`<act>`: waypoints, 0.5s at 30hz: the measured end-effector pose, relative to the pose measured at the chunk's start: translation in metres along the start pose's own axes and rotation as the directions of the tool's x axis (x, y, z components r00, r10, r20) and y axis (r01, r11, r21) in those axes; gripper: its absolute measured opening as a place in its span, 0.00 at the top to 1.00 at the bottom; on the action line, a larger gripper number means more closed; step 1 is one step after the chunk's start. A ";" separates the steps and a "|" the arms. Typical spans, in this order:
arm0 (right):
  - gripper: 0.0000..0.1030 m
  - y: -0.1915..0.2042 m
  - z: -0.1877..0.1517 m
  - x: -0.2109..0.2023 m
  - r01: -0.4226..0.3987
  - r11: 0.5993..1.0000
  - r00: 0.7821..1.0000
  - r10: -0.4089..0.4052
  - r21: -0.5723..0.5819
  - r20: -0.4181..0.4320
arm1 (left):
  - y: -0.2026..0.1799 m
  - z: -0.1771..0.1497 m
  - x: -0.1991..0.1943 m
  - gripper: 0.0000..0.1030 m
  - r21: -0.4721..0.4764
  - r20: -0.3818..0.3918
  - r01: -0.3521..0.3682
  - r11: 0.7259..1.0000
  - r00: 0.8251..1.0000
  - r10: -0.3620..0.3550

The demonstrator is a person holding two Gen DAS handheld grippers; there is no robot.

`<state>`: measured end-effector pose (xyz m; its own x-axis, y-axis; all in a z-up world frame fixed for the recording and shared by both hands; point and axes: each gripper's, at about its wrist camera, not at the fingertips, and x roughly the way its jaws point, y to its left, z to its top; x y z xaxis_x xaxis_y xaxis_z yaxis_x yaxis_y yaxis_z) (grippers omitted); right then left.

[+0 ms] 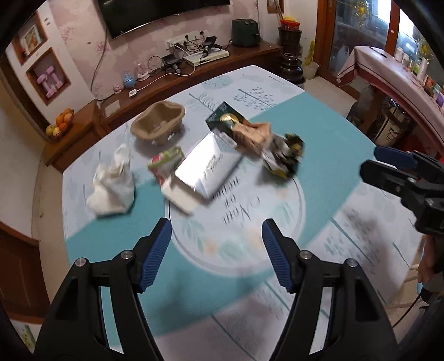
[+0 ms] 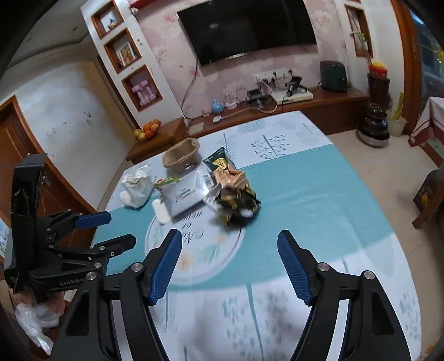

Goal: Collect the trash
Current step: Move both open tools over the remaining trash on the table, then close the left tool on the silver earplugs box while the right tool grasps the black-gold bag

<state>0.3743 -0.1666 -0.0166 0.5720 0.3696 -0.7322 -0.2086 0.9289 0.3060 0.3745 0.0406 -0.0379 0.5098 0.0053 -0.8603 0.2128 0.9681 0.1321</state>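
The trash sits clustered mid-table (image 1: 319,155): a white bag (image 1: 112,188), a paper bowl (image 1: 158,122), a silver pouch (image 1: 206,166) and a crumpled wrapper (image 1: 285,157). All look light, soft and crinkly, best pinched at a loose edge. Left hand-held gripper (image 1: 216,250) and right hand-held gripper (image 2: 230,261) are spread and empty, with open cloth before them.

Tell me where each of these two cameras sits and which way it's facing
Left wrist: on the left gripper, looking down across the mat at the trash pile; its own open, empty jaws show, with the right gripper at the right edge.
Right wrist: on the right gripper, facing the same way; its open jaws show, with the left gripper at the left edge.
Shared: silver pouch, brown paper bowl, white bag, TV.
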 end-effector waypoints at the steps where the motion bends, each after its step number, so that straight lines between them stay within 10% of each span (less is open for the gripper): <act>1: 0.30 0.000 0.008 0.010 0.001 1.000 1.000 -0.001 0.002 -0.011 | 0.002 0.009 0.008 0.37 0.011 0.000 0.000 1.000 1.000 0.000; 15: 0.30 -0.039 0.046 0.157 -0.048 0.965 0.986 0.088 0.260 -0.144 | 0.005 0.060 0.100 0.37 0.101 -0.059 0.062 0.993 0.997 -0.056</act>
<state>0.5082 -0.1460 -0.1155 0.4312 0.4491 -0.7825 -0.0227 0.8724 0.4882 0.4767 0.0310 -0.0942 0.4468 -0.0340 -0.8940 0.3269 0.9364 0.1278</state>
